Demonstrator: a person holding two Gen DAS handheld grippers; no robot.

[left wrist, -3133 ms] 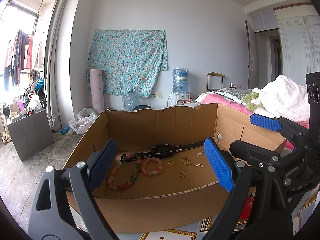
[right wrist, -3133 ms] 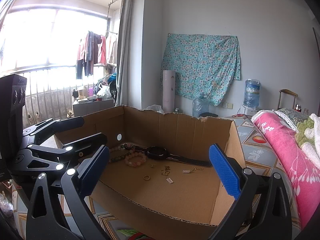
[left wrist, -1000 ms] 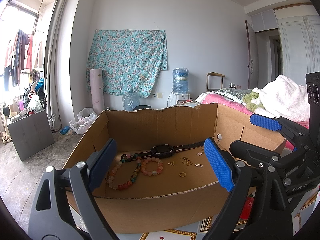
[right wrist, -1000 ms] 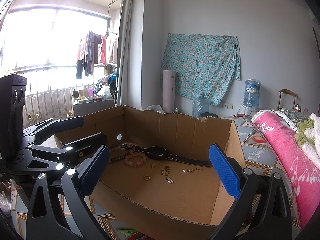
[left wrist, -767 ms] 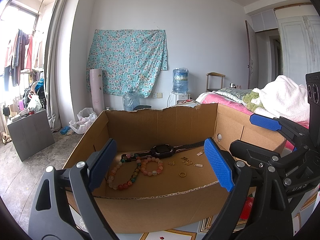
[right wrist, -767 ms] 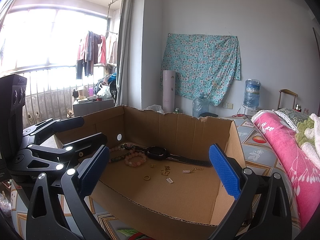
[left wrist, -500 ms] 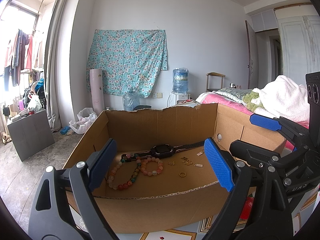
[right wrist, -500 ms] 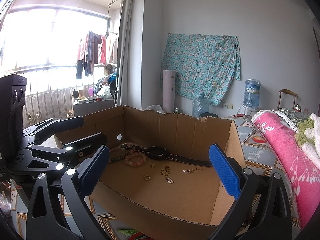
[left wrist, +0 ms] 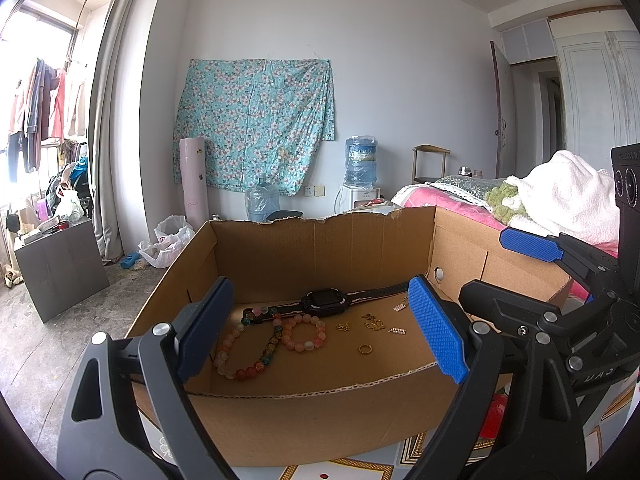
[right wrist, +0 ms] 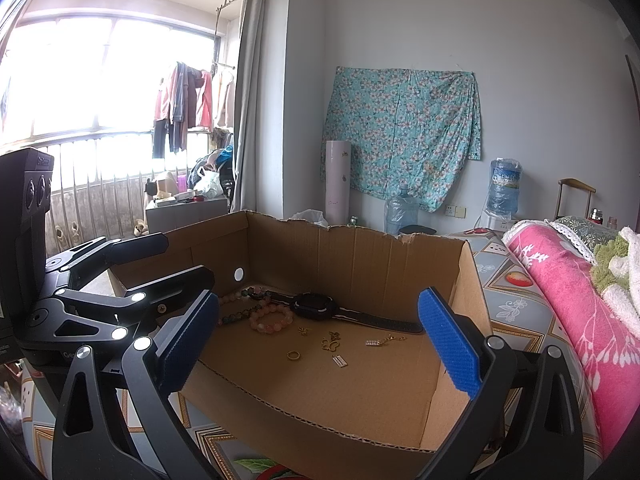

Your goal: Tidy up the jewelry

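An open cardboard box [left wrist: 320,420] [right wrist: 340,420] lies on the bed with jewelry on its floor. Inside are a black watch [left wrist: 326,302] [right wrist: 314,304], a pink bead bracelet [left wrist: 303,333] [right wrist: 271,317], a long multicolour bead string [left wrist: 248,360], a gold ring [left wrist: 365,349] [right wrist: 294,355] and several small gold charms [left wrist: 372,322] [right wrist: 332,344]. My left gripper [left wrist: 320,332] hovers open before the box's near wall, nothing between its blue pads. My right gripper [right wrist: 320,344] is likewise open and empty at the near wall, beside the left one.
A pink blanket [right wrist: 568,320] and white towel [left wrist: 568,200] lie to the right of the box on the patterned bedsheet [right wrist: 516,308]. A grey cabinet [left wrist: 60,264], water bottles [left wrist: 361,162] and a floral cloth [left wrist: 256,128] stand by the far wall.
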